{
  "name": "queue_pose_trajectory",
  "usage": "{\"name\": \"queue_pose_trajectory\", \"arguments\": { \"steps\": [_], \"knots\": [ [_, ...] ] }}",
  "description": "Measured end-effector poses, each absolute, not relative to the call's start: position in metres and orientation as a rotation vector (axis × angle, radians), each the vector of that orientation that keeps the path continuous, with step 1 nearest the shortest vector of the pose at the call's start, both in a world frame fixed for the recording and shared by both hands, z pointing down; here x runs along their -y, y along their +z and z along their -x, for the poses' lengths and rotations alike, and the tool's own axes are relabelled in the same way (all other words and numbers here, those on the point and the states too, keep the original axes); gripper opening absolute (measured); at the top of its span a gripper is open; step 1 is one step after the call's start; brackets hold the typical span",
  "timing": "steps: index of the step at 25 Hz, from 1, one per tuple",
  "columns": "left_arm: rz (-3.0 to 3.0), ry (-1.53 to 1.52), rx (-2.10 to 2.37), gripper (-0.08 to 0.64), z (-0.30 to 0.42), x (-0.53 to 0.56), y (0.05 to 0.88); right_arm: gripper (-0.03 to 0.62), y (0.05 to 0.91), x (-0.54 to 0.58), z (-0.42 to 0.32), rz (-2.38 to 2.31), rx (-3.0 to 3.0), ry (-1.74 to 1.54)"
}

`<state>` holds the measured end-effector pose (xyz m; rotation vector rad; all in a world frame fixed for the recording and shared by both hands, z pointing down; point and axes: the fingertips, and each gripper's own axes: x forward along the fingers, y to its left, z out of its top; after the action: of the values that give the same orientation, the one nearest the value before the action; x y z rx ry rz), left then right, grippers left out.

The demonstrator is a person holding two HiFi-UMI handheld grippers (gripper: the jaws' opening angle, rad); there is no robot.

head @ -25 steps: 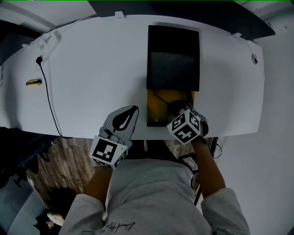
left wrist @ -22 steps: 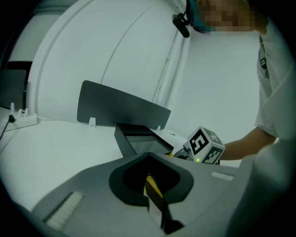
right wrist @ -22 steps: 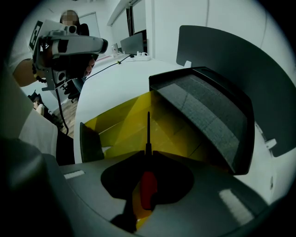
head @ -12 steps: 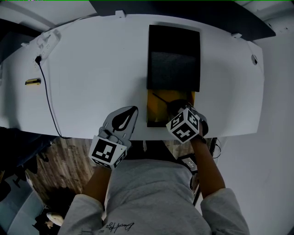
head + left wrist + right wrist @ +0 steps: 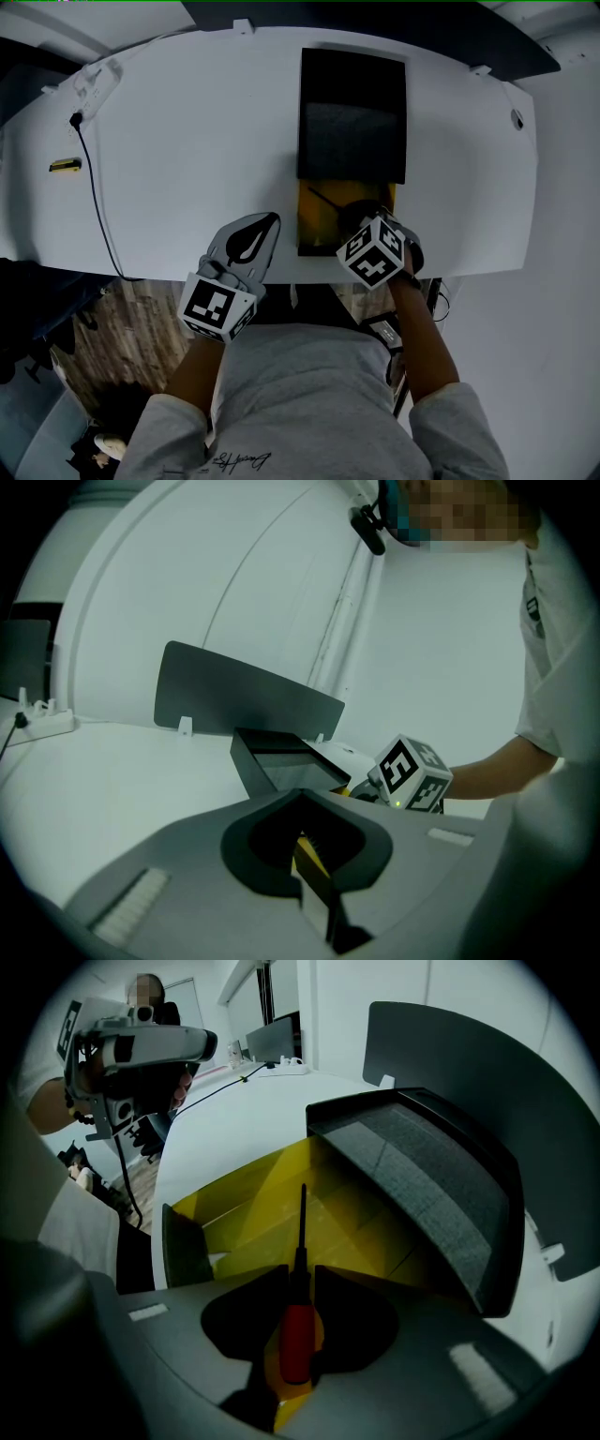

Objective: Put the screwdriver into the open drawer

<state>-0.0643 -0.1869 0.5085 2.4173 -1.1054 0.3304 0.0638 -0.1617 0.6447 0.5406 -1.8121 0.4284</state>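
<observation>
RISK: judged, letting go now could land the handle on the near rim of the drawer (image 5: 375, 1232), tipping it out toward 6 o'clock | TOOL: screwdriver (image 5: 298, 1321) above the drawer, long axis along the jaws, tip toward 12 o'clock in the right gripper view | RIGHT: right gripper (image 5: 300, 1277) clamped on the red handle | LEFT: left gripper (image 5: 302, 803) jaws together, empty, at the drawer's 9 o'clock

No text can be read for certain. A line of cursive print (image 5: 242, 460) crosses the person's grey sweatshirt (image 5: 309, 384), but it is too small and dim to make out. The cubes on the left gripper (image 5: 265, 227) and the right gripper (image 5: 356, 217) carry black-and-white square markers, which are patterns without letters or numbers.
</observation>
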Motion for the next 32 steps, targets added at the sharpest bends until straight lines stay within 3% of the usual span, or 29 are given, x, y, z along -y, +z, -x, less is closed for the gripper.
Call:
{"name": "queue_pose_trajectory", "arguments": {
  "steps": [16,27,32],
  "knots": [
    [-2.439,0.35,1.109,0.0,0.061,0.178,0.495,0.105,0.615,0.163,-0.061,-0.629,1.931,0.491],
    [-2.479,0.352,1.11,0.0,0.052,0.17,0.475,0.015,0.557,0.166,-0.064,-0.81,2.089,0.51],
    [-2.505,0.335,1.112,0.0,0.048,0.166,0.462,0.014,0.527,0.162,-0.061,-0.88,2.182,0.507]
  ]
}}
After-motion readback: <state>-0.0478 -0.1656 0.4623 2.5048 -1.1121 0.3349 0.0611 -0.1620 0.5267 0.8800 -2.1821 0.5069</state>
